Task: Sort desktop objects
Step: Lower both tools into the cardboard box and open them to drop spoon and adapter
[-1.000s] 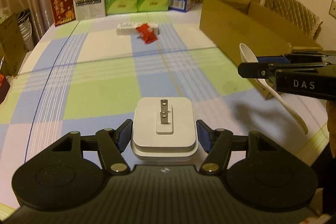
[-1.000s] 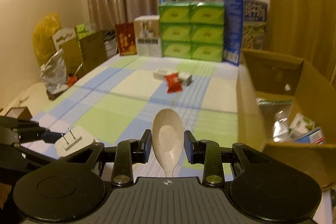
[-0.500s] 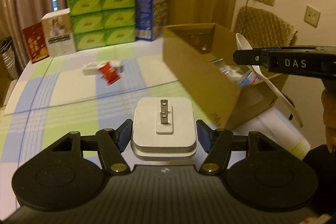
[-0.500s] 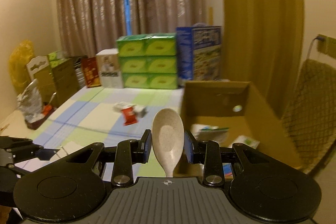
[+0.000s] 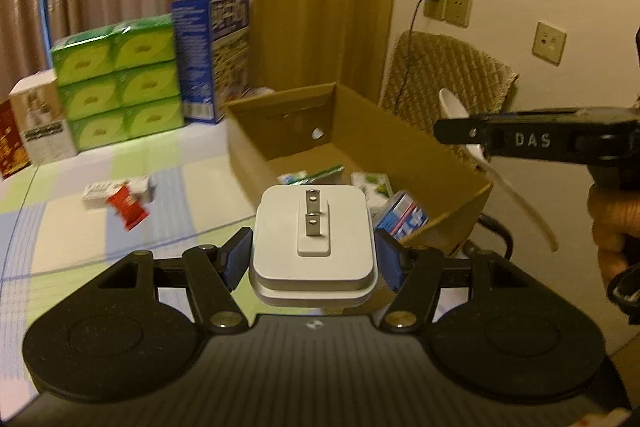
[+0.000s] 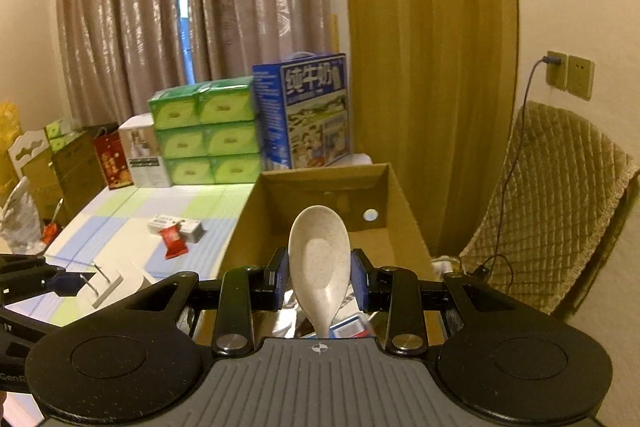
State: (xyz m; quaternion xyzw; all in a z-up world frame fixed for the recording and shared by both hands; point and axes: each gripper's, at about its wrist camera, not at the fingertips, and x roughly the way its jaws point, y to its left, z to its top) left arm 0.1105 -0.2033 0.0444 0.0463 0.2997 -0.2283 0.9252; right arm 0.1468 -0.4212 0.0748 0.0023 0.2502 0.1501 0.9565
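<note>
My left gripper [image 5: 313, 259] is shut on a white plug adapter [image 5: 312, 247], prongs facing the camera, held in the air at the near left corner of the open cardboard box [image 5: 400, 131]. My right gripper [image 6: 319, 281] is shut on a cream spoon [image 6: 319, 259], bowl up, held above the box [image 6: 404, 199]. The right gripper also shows in the left wrist view [image 5: 464, 131] at the right, over the box's right wall. The adapter shows at the lower left of the right wrist view [image 6: 108, 285]. Packets and small cartons [image 5: 396, 215] lie inside the box.
A red snack packet [image 5: 126, 207] and a flat white box [image 5: 116, 187] lie on the checked tablecloth [image 5: 80, 239]. Green tissue packs [image 5: 120, 75], a blue milk carton [image 5: 218, 51] and other boxes line the far edge. A quilted chair [image 6: 560, 195] stands right of the box.
Both grippers have moved right and up with their loads, from over the tablecloth to the cardboard box. The box interior now fills the middle of both views.
</note>
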